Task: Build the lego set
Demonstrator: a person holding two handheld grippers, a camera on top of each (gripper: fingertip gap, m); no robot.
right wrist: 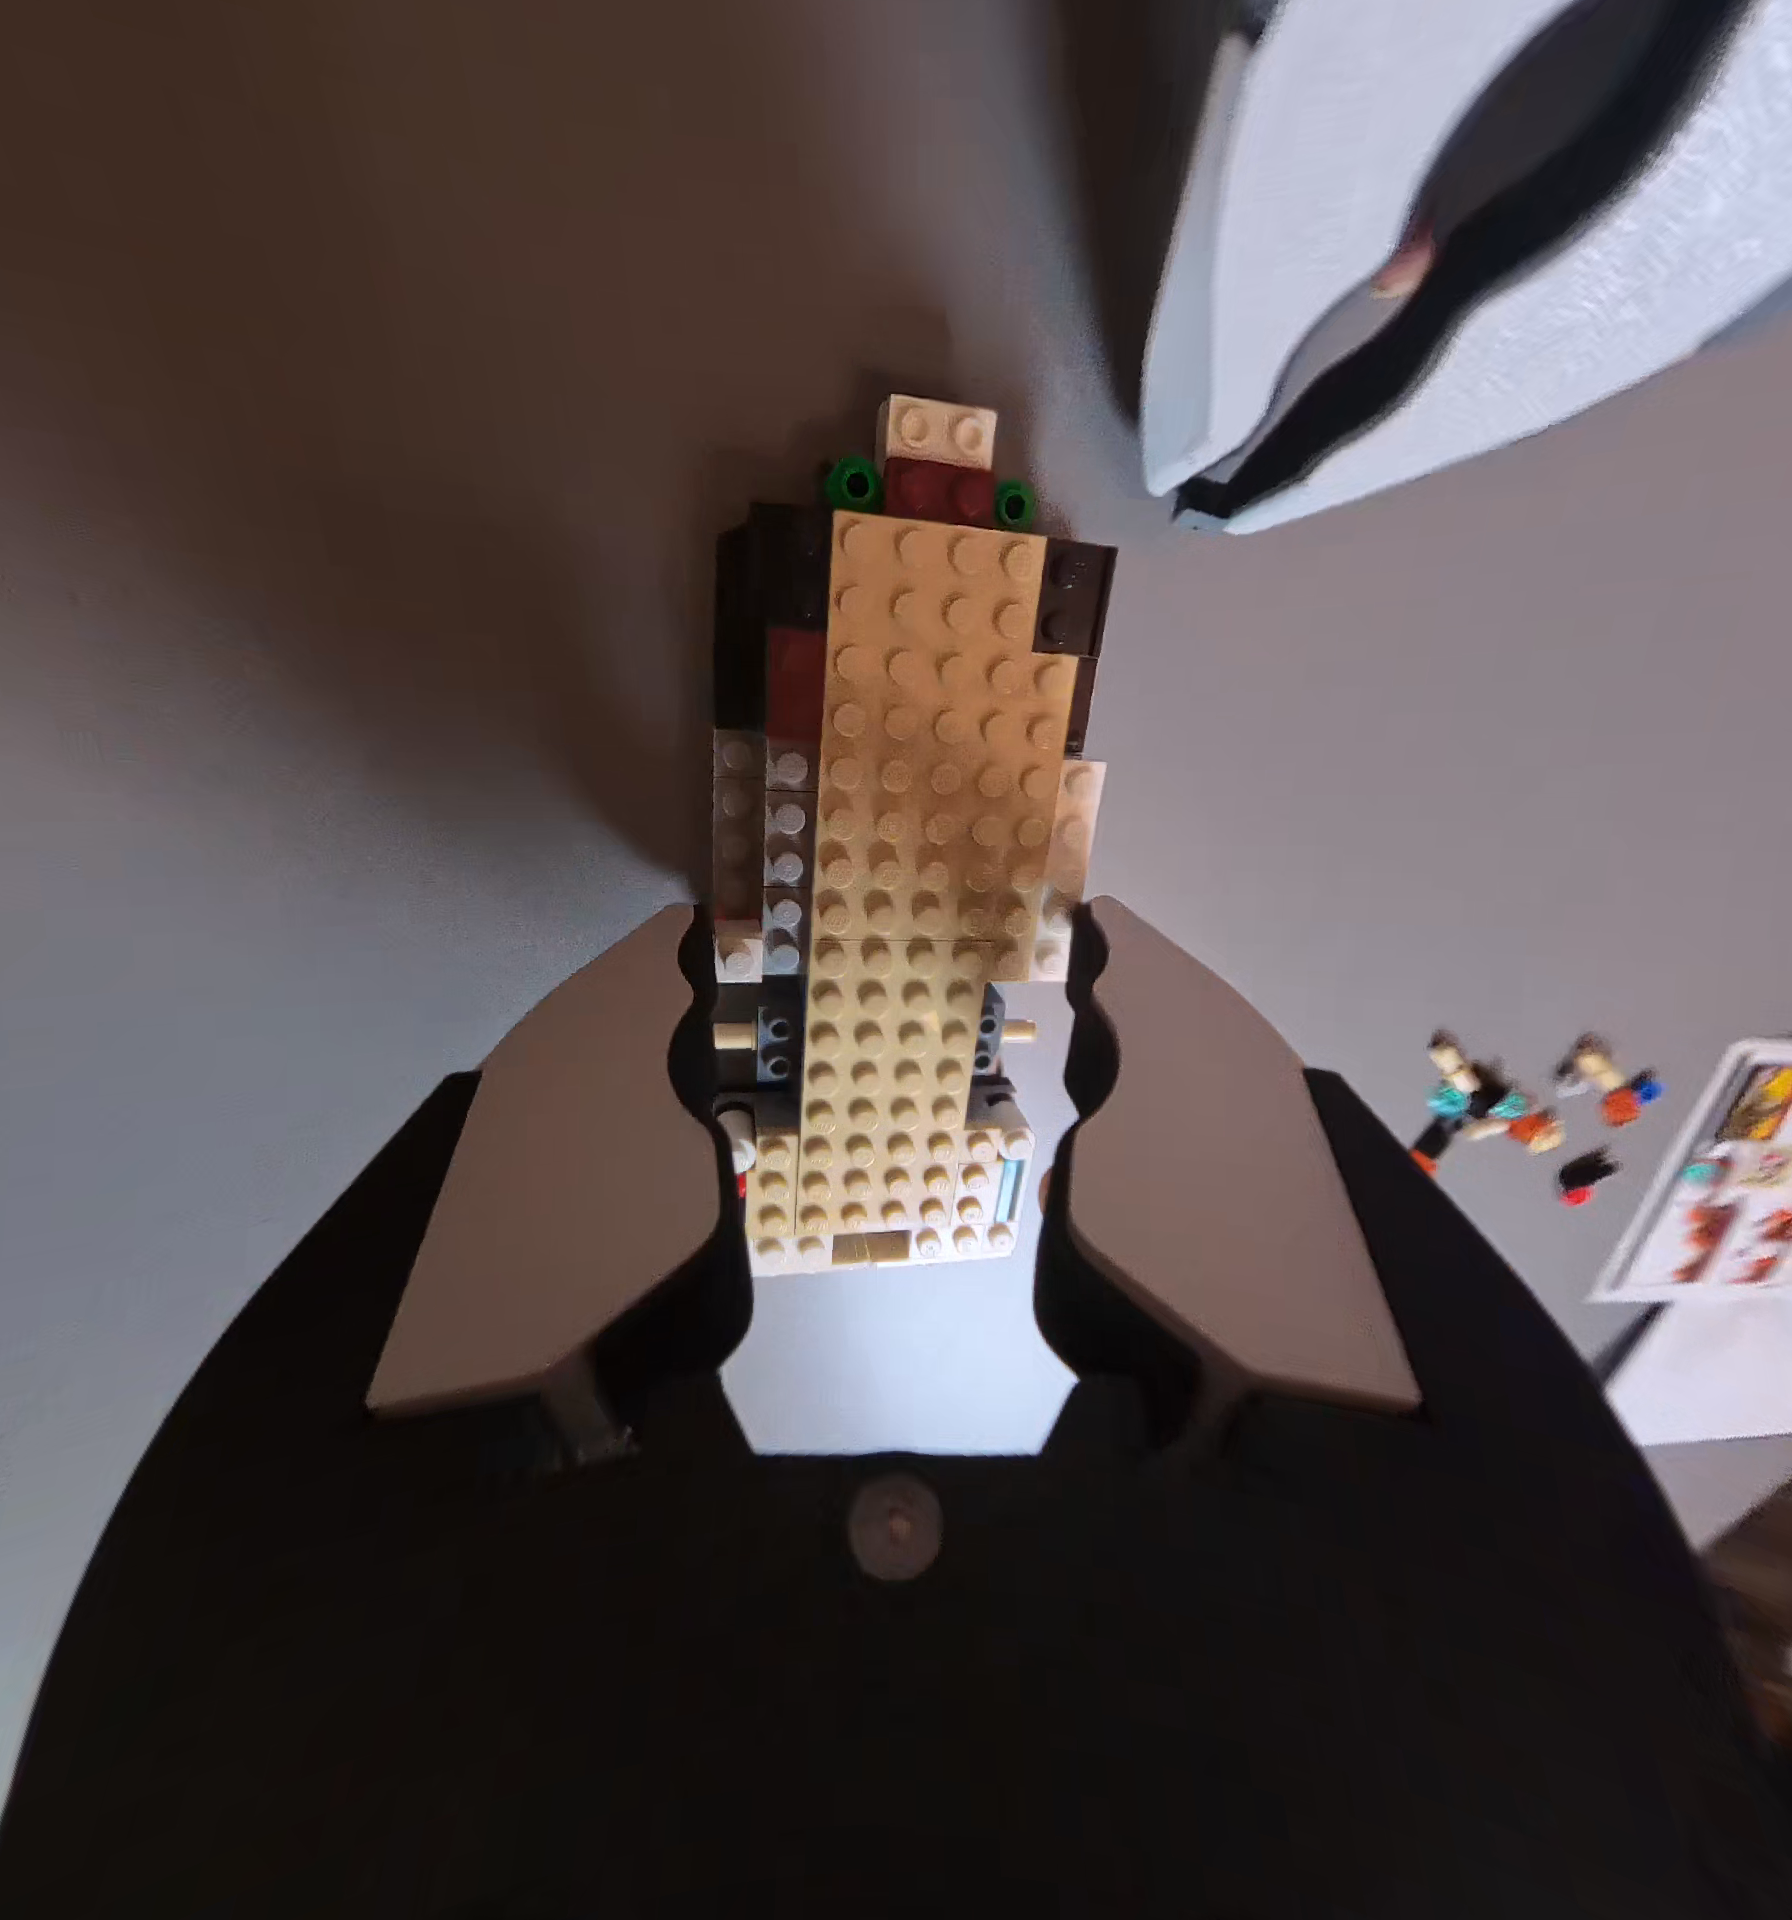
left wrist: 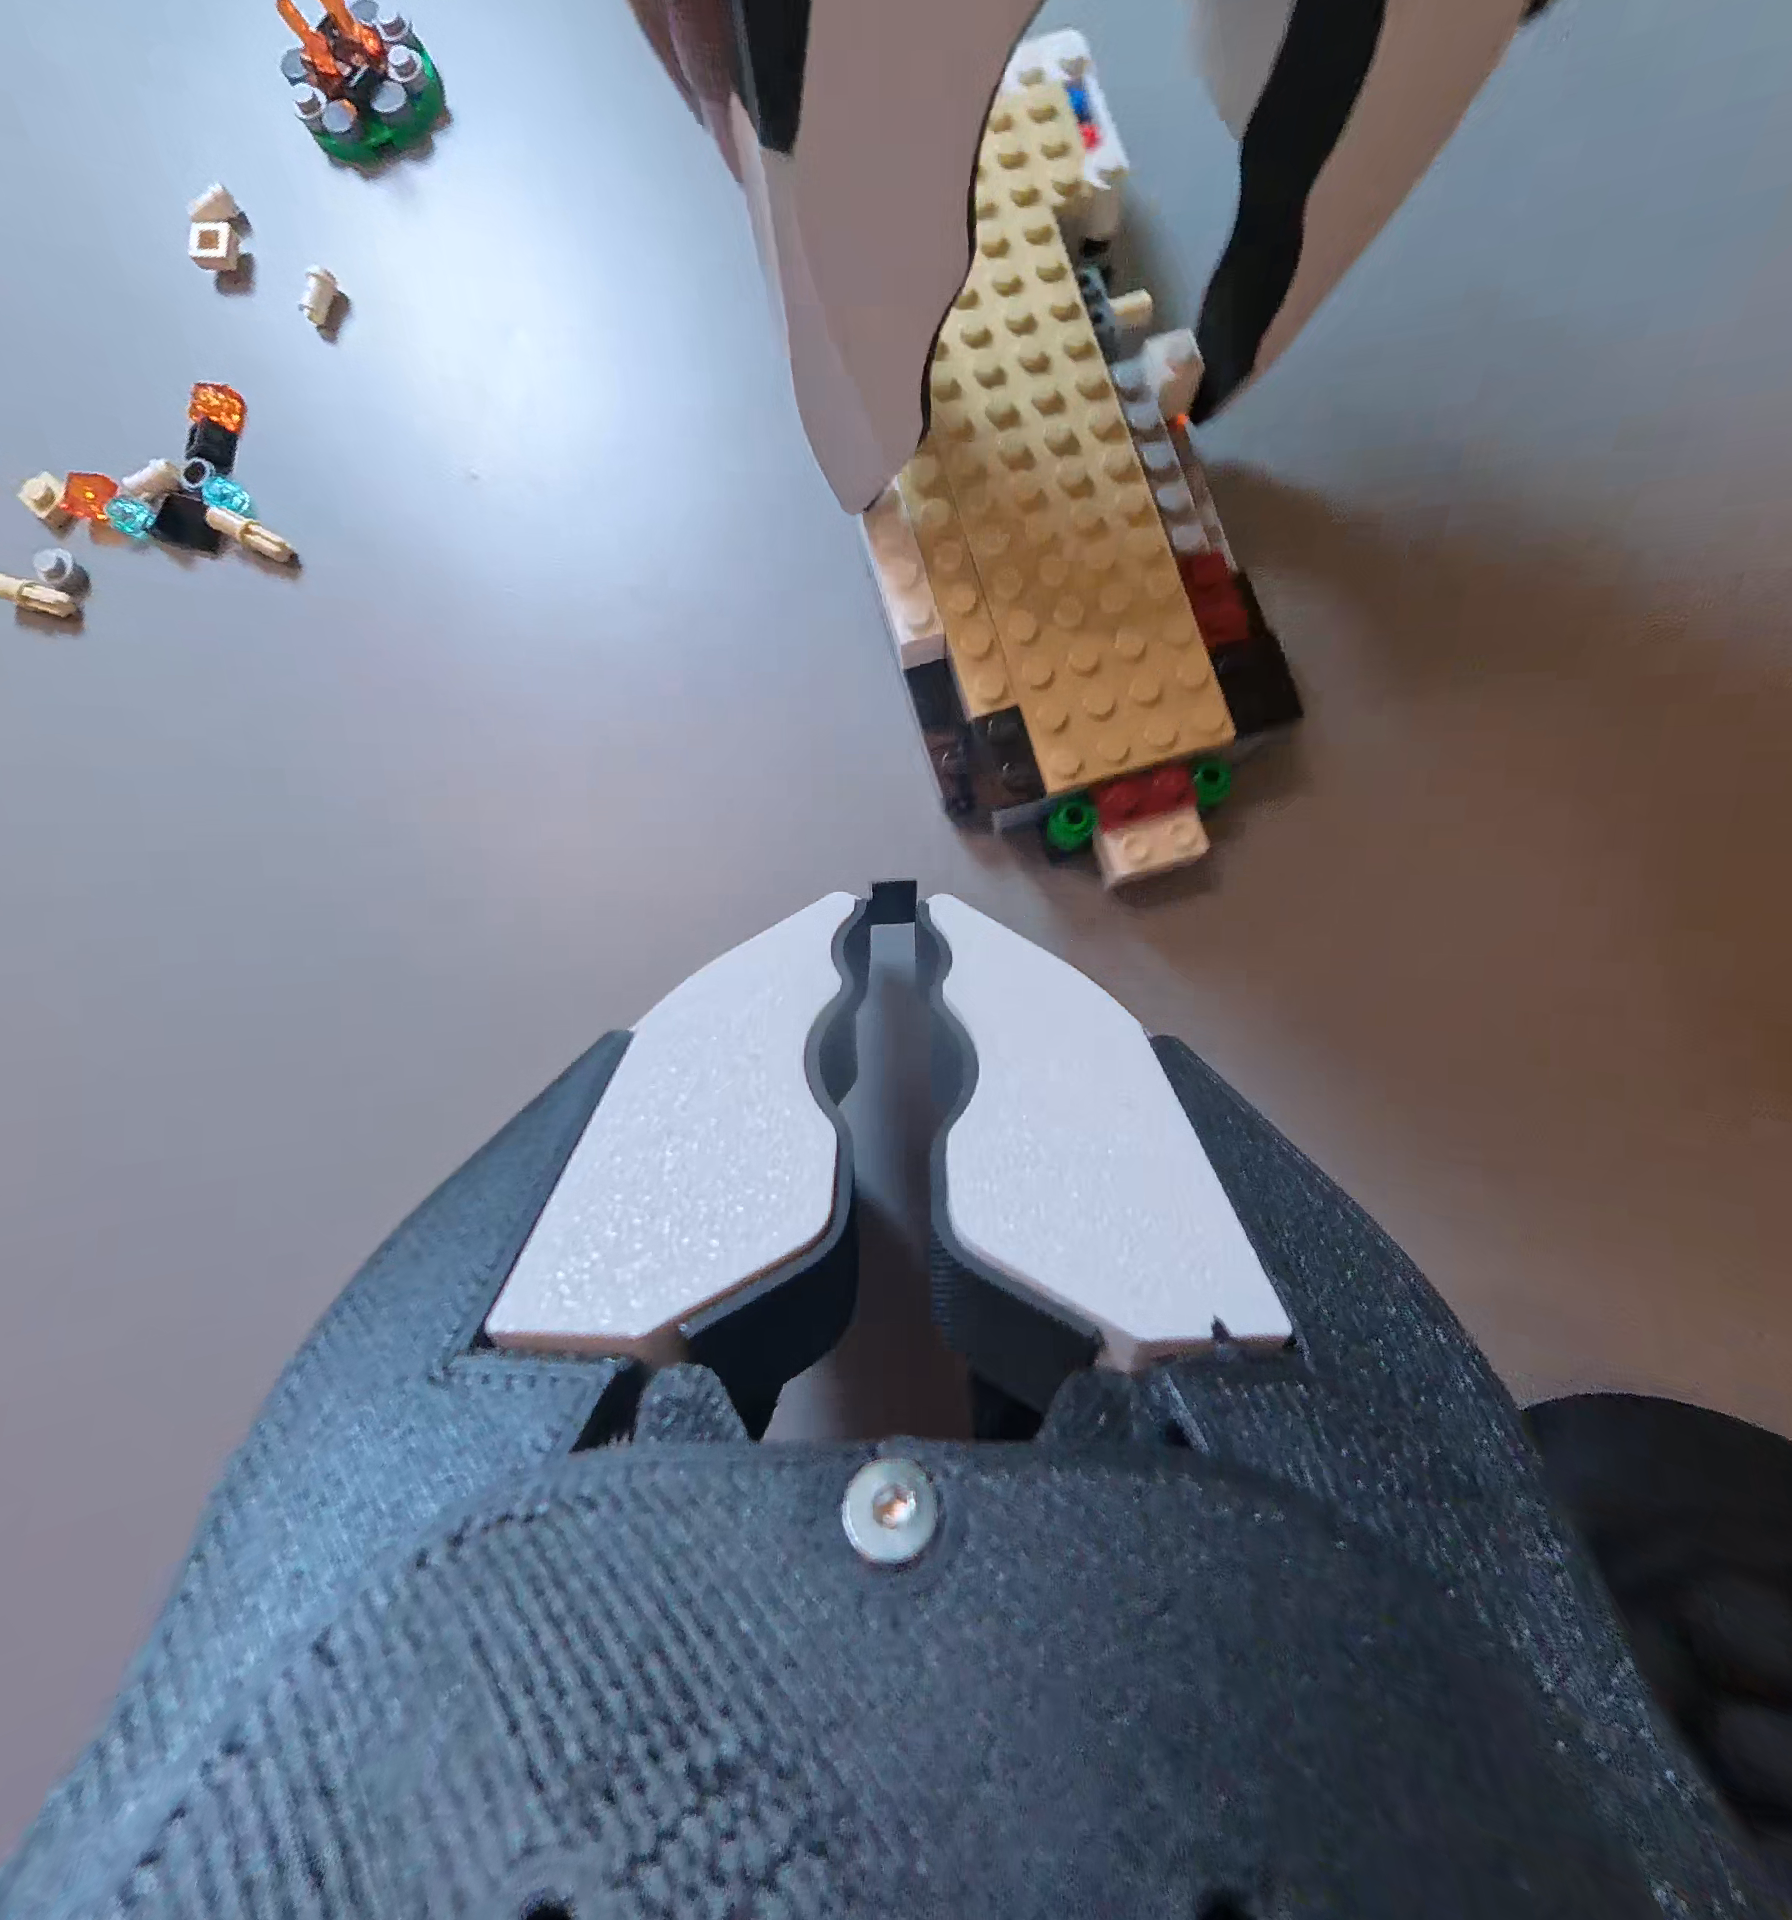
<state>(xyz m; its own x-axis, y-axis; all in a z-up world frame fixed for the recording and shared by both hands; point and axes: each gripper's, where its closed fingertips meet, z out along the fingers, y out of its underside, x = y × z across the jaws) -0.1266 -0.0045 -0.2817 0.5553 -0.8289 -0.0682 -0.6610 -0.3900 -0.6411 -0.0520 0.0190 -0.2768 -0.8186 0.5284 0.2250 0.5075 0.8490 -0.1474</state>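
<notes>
A long brick model (left wrist: 1068,561) with a tan studded top, dark sides and green round pieces at its near end lies on the grey-brown table (left wrist: 456,727). My left gripper (left wrist: 893,904) is shut on a small black piece (left wrist: 893,896) at its fingertips, just short of the model's near end. It also shows in the right wrist view (right wrist: 1198,509) at upper right. My right gripper (right wrist: 892,925) is open and straddles the model (right wrist: 923,779), one finger on each side. In the left wrist view it (left wrist: 1027,452) reaches down over the model's far half.
Loose small bricks (left wrist: 144,499) lie scattered at the left, with a green round plate carrying grey studs and orange flame pieces (left wrist: 362,83) behind them. In the right wrist view a printed booklet (right wrist: 1744,1174) and more loose pieces (right wrist: 1526,1101) lie at the right. One gripper's finger ends stand about 8 cm off the other's.
</notes>
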